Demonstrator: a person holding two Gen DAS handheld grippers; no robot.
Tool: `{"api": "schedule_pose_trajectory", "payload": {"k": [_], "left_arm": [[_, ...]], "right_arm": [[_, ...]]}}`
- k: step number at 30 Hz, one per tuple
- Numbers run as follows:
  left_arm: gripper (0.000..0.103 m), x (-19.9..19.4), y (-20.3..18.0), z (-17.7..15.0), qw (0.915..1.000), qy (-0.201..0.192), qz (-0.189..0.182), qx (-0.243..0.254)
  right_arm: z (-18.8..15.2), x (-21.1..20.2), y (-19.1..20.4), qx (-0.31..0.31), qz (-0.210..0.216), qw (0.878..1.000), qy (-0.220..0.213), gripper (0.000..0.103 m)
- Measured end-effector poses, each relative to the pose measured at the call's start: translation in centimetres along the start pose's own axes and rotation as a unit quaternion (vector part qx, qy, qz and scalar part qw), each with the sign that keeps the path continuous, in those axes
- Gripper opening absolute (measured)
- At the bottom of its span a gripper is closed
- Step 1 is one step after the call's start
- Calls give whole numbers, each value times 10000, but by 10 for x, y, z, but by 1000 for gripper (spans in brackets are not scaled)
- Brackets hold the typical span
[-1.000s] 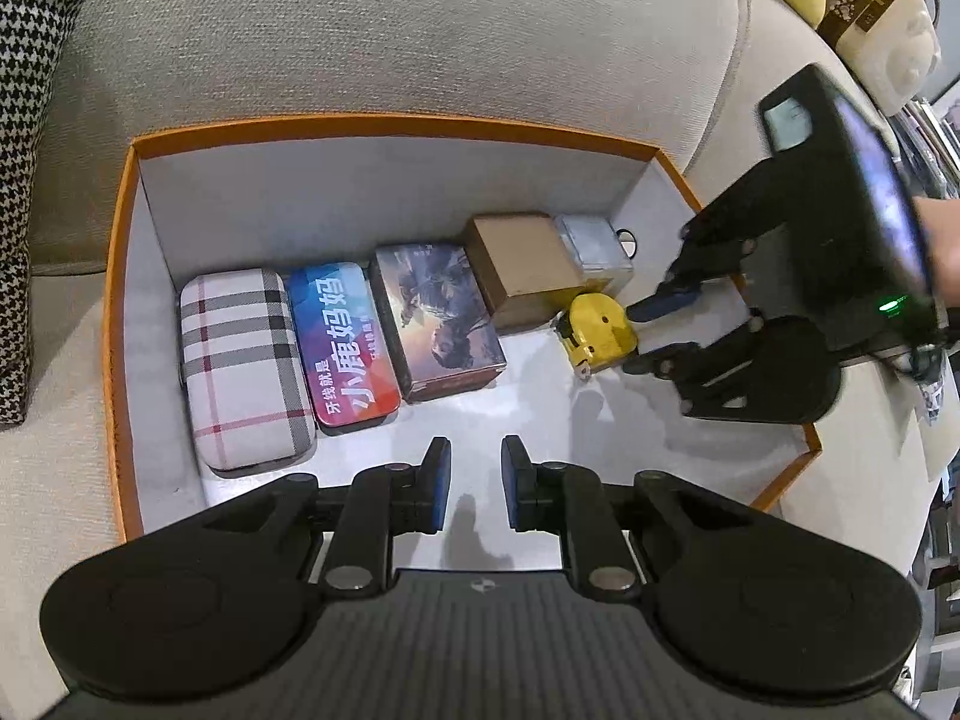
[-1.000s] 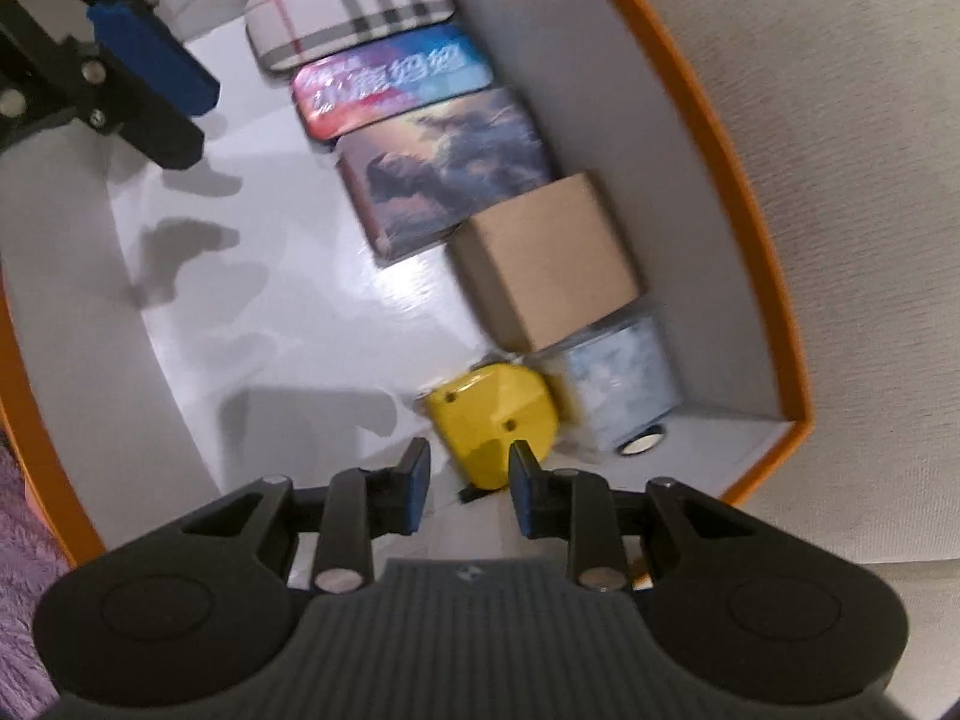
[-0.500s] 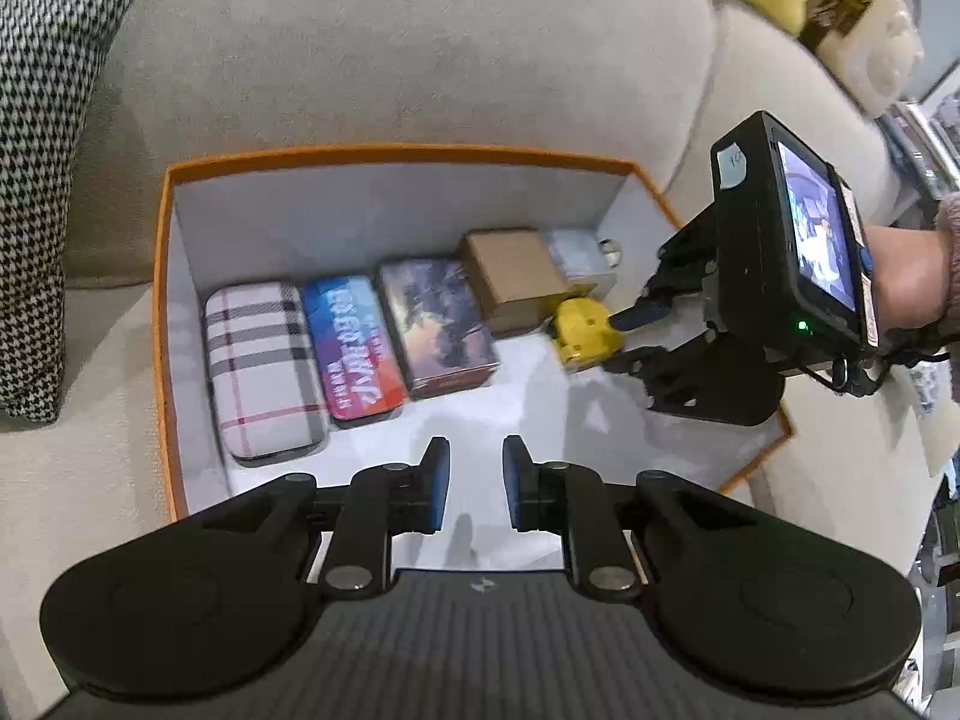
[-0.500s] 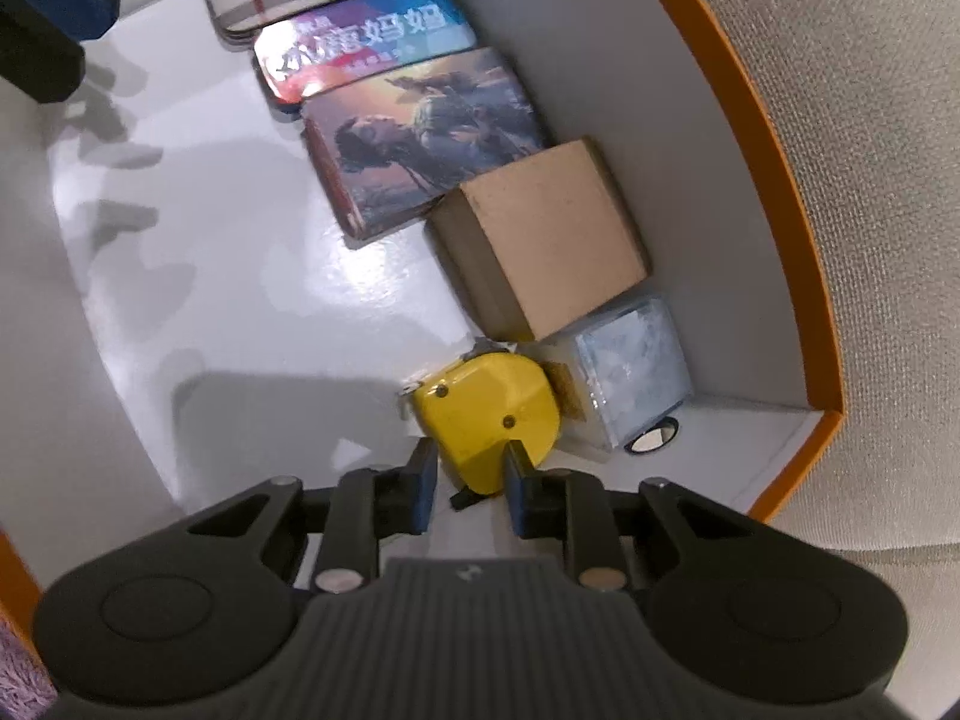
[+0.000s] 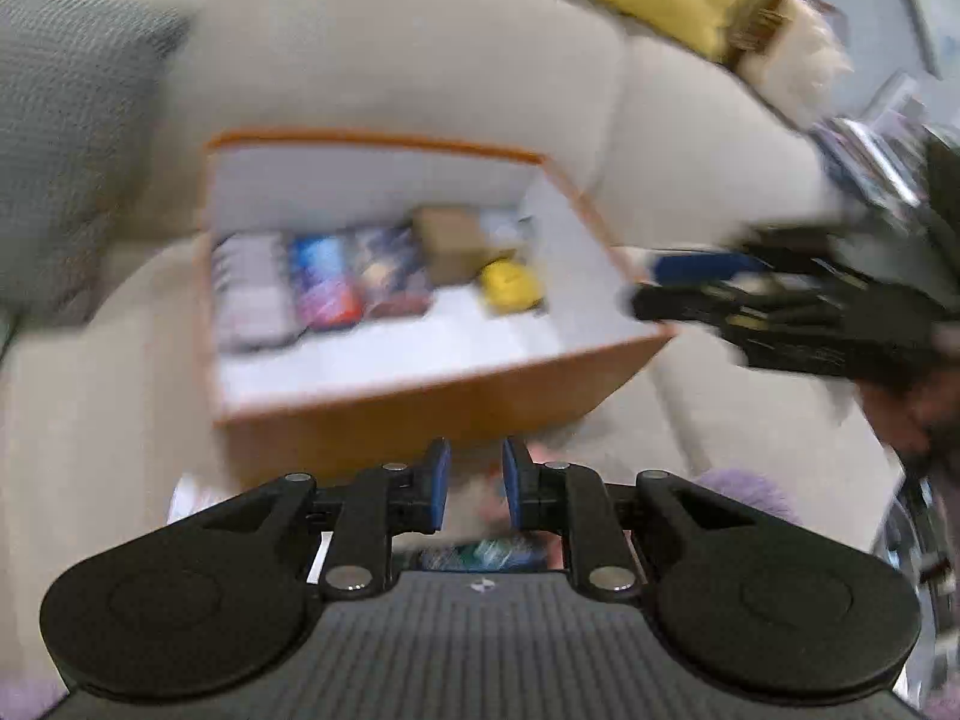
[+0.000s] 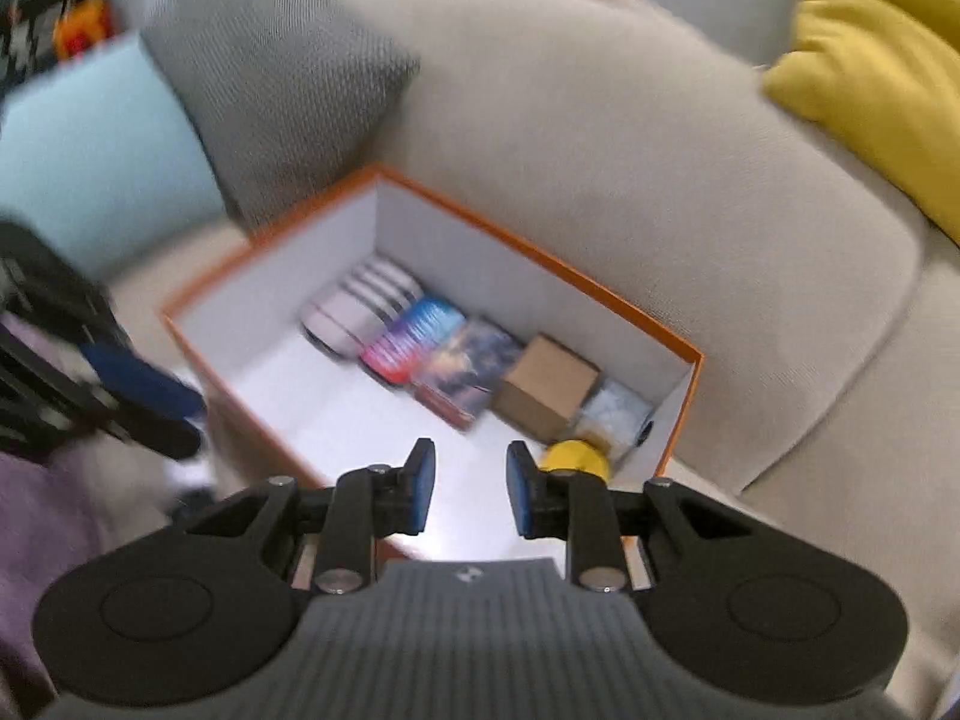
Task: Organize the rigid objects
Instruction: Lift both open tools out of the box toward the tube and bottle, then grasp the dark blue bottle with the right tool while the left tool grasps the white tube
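Observation:
An orange box (image 5: 420, 396) (image 6: 540, 252) with white walls sits on a beige sofa. Along its far wall lie a plaid case (image 6: 360, 300), a blue-red tin (image 6: 414, 339), a picture tin (image 6: 468, 375), a brown carton (image 6: 549, 387) and a clear box (image 6: 618, 414). A yellow tape measure (image 5: 510, 282) (image 6: 573, 456) lies in front of them. My left gripper (image 5: 475, 489) is open and empty, outside the box's near wall. My right gripper (image 6: 470, 489) is open and empty, above the box's near edge; it shows at the right in the left wrist view (image 5: 780, 306).
A grey patterned cushion (image 6: 276, 78) and a light blue cushion (image 6: 90, 162) lie left of the box. A yellow cushion (image 6: 882, 66) lies at the right. Purple fabric (image 6: 36, 540) and small items are near the left gripper. Both views are motion-blurred.
Both grippers have pulled back out of the box. My right gripper let go of the yellow tape measure, which now lies in the box, and its jaws have opened wider.

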State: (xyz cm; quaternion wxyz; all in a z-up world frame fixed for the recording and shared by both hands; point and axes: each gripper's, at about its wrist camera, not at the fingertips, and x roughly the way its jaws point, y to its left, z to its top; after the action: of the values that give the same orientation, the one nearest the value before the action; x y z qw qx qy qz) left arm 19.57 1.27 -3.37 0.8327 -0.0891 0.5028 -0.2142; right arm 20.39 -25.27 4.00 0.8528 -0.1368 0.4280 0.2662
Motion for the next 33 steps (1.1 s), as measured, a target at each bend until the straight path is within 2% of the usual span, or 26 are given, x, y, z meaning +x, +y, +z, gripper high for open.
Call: {"api": "schedule_pose_trajectory", "payload": {"k": [2, 5, 8, 11, 15, 18, 22, 25, 27, 33], "left_arm": [[20, -4, 11, -19, 9991, 44, 168, -379], [20, -8, 24, -44, 9967, 151, 374, -703], [20, -5, 34, -65, 9940, 251, 631, -855], [21, -2, 49, -79, 9880, 277, 838, -1271], [26, -3, 63, -90, 9820, 131, 834, -1691], [26, -3, 68, -94, 9805, 55, 880, -1756], [26, 4, 73, -97, 9800, 131, 1051, -1685], [26, 10, 79, -98, 9787, 186, 1036, -1763], [26, 12, 80, -97, 9787, 209, 1023, -1769], [26, 19, 84, -94, 9780, 251, 905, -1864]], "right_arm": [[-19, -9, 11, 506, 155, 9985, -118, 34], [-53, -7, 35, 1210, 271, 9923, -74, 34], [-80, 7, 66, 1414, 405, 9891, 60, 34], [-93, 26, 96, 1135, 398, 9927, 119, 37], [-95, 51, 130, 514, 204, 9982, 232, 40], [-95, 72, 147, -74, 158, 9988, 456, 46], [-97, 92, 162, -819, -104, 9942, 686, 46], [-96, 108, 163, -1073, -229, 9909, 775, 46], [-93, 112, 163, -1099, -183, 9902, 837, 50], [-88, 125, 160, -1189, -200, 9885, 908, 52]]}}
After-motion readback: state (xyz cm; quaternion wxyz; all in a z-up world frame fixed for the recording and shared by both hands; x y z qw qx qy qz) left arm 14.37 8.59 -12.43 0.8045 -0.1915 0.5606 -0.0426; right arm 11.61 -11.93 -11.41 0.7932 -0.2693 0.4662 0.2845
